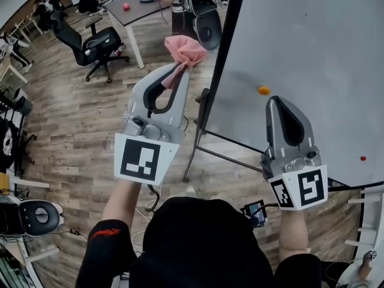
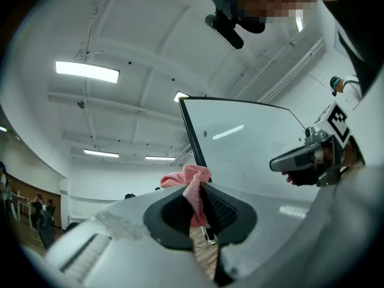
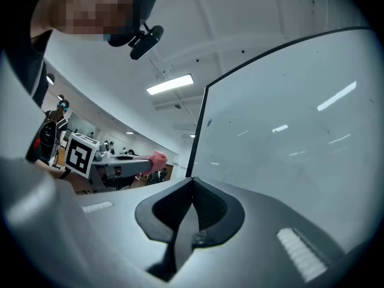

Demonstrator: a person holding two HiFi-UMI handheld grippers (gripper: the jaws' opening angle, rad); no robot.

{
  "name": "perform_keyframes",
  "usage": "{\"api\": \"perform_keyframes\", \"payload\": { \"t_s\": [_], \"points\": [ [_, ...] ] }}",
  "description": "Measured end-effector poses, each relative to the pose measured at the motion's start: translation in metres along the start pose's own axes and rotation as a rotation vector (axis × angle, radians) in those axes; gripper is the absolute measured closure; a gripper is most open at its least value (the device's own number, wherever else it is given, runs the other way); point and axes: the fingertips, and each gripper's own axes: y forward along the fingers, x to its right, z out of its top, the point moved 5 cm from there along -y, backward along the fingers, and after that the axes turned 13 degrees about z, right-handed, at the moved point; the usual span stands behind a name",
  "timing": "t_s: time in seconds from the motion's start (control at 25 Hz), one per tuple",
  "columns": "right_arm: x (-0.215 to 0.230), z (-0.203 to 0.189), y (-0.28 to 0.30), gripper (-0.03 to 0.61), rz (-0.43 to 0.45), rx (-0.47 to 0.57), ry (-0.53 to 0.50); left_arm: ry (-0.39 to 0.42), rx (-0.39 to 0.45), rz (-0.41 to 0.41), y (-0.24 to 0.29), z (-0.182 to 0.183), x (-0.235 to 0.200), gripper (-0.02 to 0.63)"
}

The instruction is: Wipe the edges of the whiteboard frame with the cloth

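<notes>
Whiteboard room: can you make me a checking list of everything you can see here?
Surface: whiteboard face looks clean, apart from an orange spot and a red spot.
Job's things: black frame along the board's left edge; pink cloth appears just short of it in the head view.
Clutter: nothing seen on the board besides the two spots.
Grippers: left gripper shut on the cloth; right gripper shut and empty, in front of the board.
Cables: a dark cable on the floor under the left gripper.
Surroundings: wooden floor, office chair, table, metal board stand.
</notes>
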Motion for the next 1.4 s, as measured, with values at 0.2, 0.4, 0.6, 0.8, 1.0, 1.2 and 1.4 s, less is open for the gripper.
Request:
{"api": "perform_keyframes", "payload": {
  "t_s": [0.2,0.4,0.6,0.8,1.0,1.2,1.4],
  "points": [
    [-0.021,-0.028,-0.010,0.577,0.020,-0.017,0.059,-0.026,-0.015,-0.035,-0.028,-0.023,0.026,0.592],
    [-0.029,-0.055,-0.011,0.577,0.025,-0.036,0.078,-0.072,-0.015,-0.059,-0.037,-0.043,0.046,0.592],
    [-0.034,-0.087,-0.004,0.577,0.005,-0.050,0.113,-0.107,-0.042,-0.088,-0.043,-0.072,0.060,0.592],
    [-0.052,-0.107,-0.015,0.577,-0.031,-0.069,0.127,-0.111,-0.084,-0.144,-0.066,-0.089,0.081,0.592],
    [-0.061,-0.140,-0.030,0.577,-0.069,-0.106,0.154,-0.117,-0.116,-0.191,-0.081,-0.116,0.099,0.592],
    [-0.069,-0.161,-0.041,0.577,-0.116,-0.117,0.159,-0.126,-0.153,-0.228,-0.090,-0.143,0.116,0.592],
    [-0.074,-0.176,-0.059,0.577,-0.164,-0.141,0.177,-0.159,-0.199,-0.266,-0.105,-0.161,0.143,0.592]
  ]
}}
